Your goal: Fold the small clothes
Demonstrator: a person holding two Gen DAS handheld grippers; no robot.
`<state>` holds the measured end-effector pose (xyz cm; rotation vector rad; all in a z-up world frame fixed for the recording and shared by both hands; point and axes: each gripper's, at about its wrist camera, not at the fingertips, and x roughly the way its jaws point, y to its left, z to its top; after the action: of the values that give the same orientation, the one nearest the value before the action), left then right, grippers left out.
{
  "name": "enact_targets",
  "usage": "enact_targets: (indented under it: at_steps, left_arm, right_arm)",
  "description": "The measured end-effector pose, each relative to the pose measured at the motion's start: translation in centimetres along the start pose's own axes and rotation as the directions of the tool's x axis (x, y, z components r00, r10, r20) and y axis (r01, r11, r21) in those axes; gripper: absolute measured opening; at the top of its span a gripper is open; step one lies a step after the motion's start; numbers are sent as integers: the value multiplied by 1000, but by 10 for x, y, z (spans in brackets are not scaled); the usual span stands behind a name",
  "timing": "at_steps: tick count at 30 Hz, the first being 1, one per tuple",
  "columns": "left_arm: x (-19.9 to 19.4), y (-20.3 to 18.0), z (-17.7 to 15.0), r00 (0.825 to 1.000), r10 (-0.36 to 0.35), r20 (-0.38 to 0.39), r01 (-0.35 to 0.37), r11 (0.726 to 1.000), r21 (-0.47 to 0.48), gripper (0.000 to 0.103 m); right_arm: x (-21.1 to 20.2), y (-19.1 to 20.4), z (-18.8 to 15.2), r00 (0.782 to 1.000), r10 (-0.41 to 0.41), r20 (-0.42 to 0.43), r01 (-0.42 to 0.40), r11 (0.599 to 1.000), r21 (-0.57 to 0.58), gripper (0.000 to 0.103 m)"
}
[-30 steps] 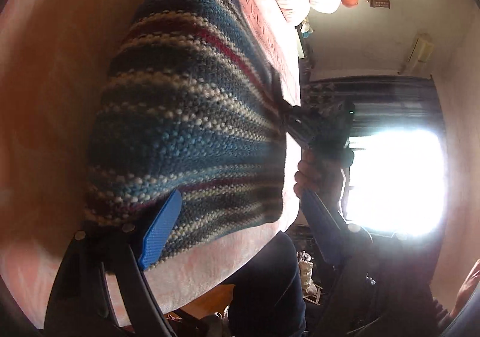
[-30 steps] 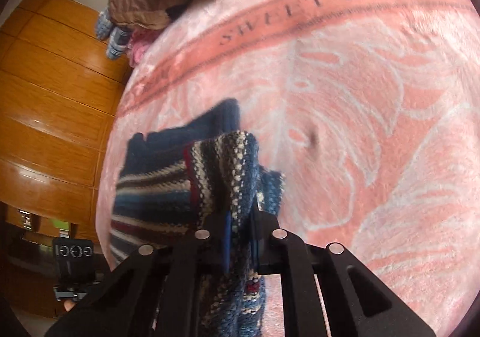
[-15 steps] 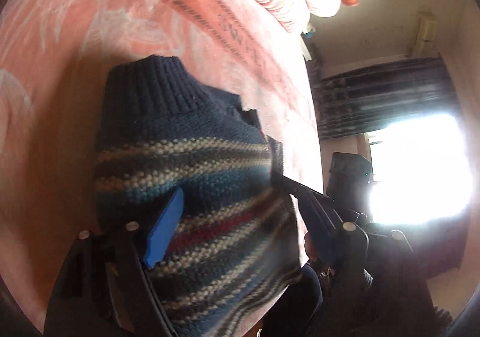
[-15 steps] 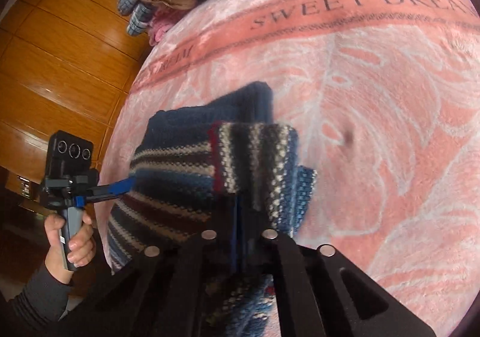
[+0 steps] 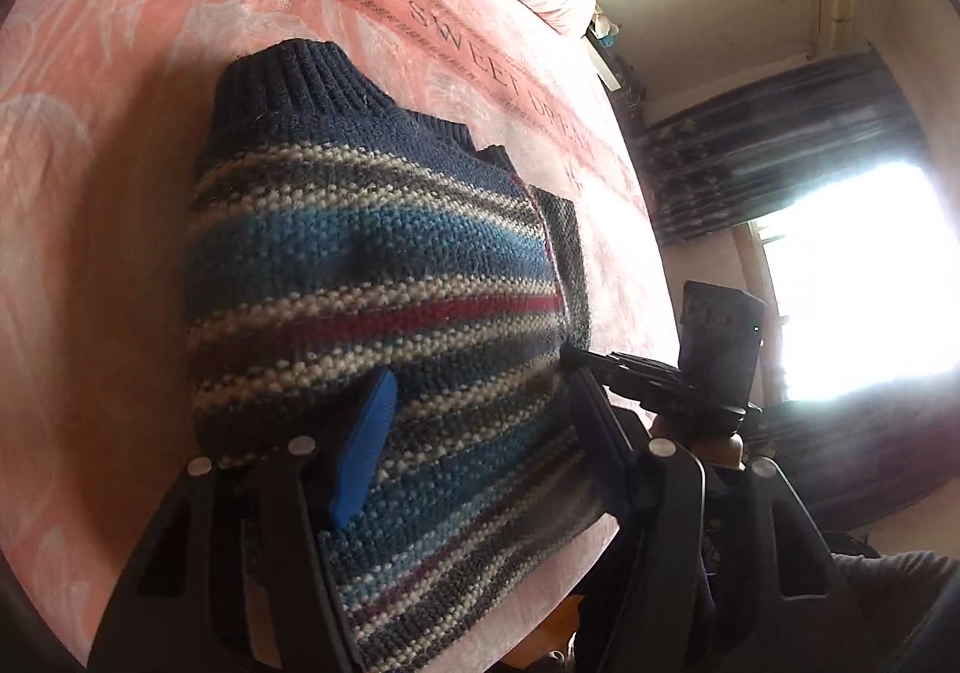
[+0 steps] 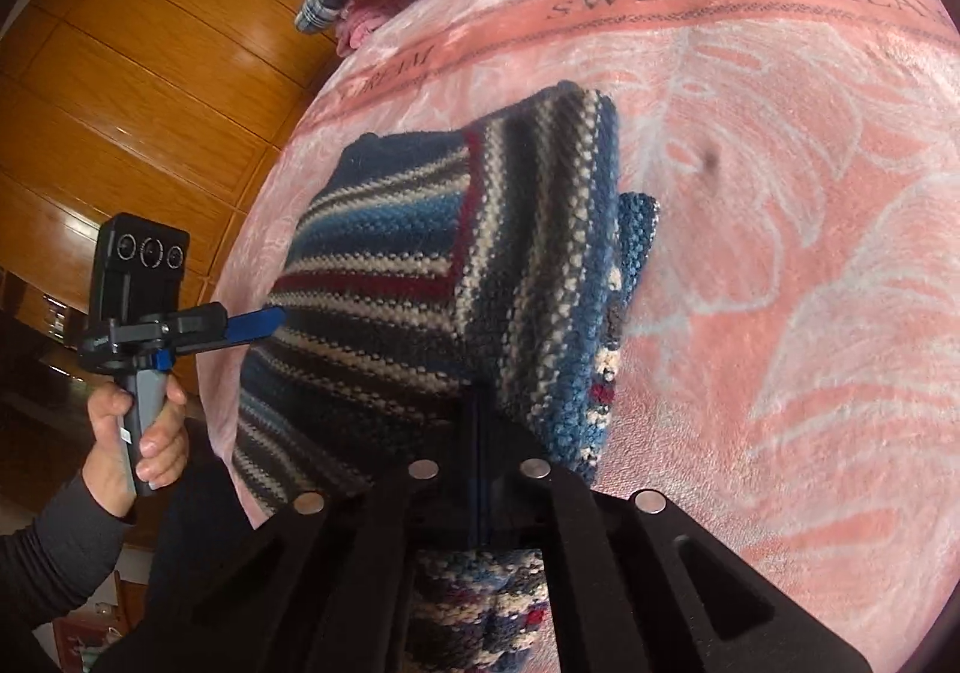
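Both grippers are working the striped blue knitted sweater (image 5: 372, 277) lying on the pink blanketed bed (image 6: 780, 253): right gripper (image 6: 480, 427) clenching its folded edge, left gripper (image 5: 474, 433) released. I'm lowering the fold squarely, keeping edges aligned.

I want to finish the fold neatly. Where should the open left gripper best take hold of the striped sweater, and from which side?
Probably the hem edge nearest the left gripper, approached from the bed's edge, one finger over the knit and one under. The striped sweater lies flat on the pink blanket, so only its border offers something to pinch. The right gripper already clamps the folded sleeve side.
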<state>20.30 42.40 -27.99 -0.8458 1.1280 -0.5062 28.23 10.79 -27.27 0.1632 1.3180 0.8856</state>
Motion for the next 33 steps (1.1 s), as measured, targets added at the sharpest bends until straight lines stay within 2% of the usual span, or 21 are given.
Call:
enact_targets:
  at_steps: [1, 2, 4, 6, 8, 11, 13, 15, 17, 19, 20, 22, 24, 26, 29, 30, 31, 32, 33]
  left_arm:
    - [-5, -4, 1, 1000, 9, 7, -9, 1000, -2, 62]
    - [-15, -9, -3, 1000, 6, 24, -6, 1000, 3, 70]
    - [-30, -23, -14, 999, -34, 41, 32, 999, 41, 73]
    - [-29, -27, -25, 999, 21, 31, -23, 997, 72, 73]
    - [-15, -13, -30, 996, 89, 16, -89, 995, 38, 73]
    - [-13, -8, -35, 996, 83, 45, -84, 996, 23, 74]
    - [-28, -16, -43, 996, 61, 61, -62, 998, 17, 78]
    - [-47, -29, -57, 997, 30, 76, -32, 999, 31, 84]
    - [-57, -31, -77, 993, 77, 87, -80, 996, 38, 86]
    - [-48, -17, -91, 987, 146, 66, -146, 989, 1, 86]
    - [-39, -7, -96, 985, 167, 44, -166, 986, -29, 86]
    - [-24, 8, -101, 985, 170, 27, -168, 984, -56, 86]
    - [-23, 10, -101, 984, 172, 42, -168, 983, -71, 87]
    - [-35, 4, -102, 987, 145, 68, -138, 986, -94, 87]
    - [-60, -15, -114, 982, 157, 101, -152, 987, -55, 93]
    - [-68, -21, -120, 975, 193, 109, -189, 981, -42, 99]
    - [-76, -27, -126, 964, 240, 116, -238, 971, -35, 100]
    - [-83, -32, -134, 945, 300, 128, -299, 954, -30, 100]
    - [-90, -37, -141, 919, 369, 135, -370, 929, -25, 100]
  right_arm:
    - [-9, 7, -1, 1000, -6, 9, 6, 1000, -11, 2]
    - [-18, 14, -3, 1000, -6, 22, 7, 1000, -21, 5]
    - [-35, 23, -13, 999, -11, 48, 13, 999, -40, 5]
    - [-34, 25, -22, 999, -29, 41, 31, 998, -49, 5]
    - [-16, 18, -29, 995, -103, 12, 104, 993, -52, 1]
    - [-17, 19, -29, 993, -120, 15, 121, 992, -30, 1]
    - [-35, 34, -32, 992, -118, 45, 120, 992, -44, 7]
    - [-51, 52, -42, 989, -132, 71, 138, 987, -88, 7]
    - [-53, 63, -57, 990, -128, 64, 134, 985, -112, 7]
    - [-36, 66, -69, 981, -193, 35, 196, 971, -139, 7]
    - [-24, 61, -74, 969, -246, 13, 245, 958, -147, 4]
    - [-7, 49, -83, 955, -296, -9, 292, 945, -146, 0]
    - [-13, 50, -84, 962, -274, 2, 273, 955, -119, 0]
    - [-30, 58, -84, 966, -258, 31, 259, 961, -100, 2]
    - [-59, 68, -91, 961, -265, 80, 271, 960, -73, 8]
    - [-67, 69, -95, 957, -275, 90, 280, 958, -56, 17]
    - [-72, 69, -99, 951, -293, 94, 297, 954, -33, 33]
    - [-78, 69, -105, 943, -317, 98, 319, 948, -7, 44]
    - [-84, 68, -111, 933, -345, 104, 344, 939, 26, 66]
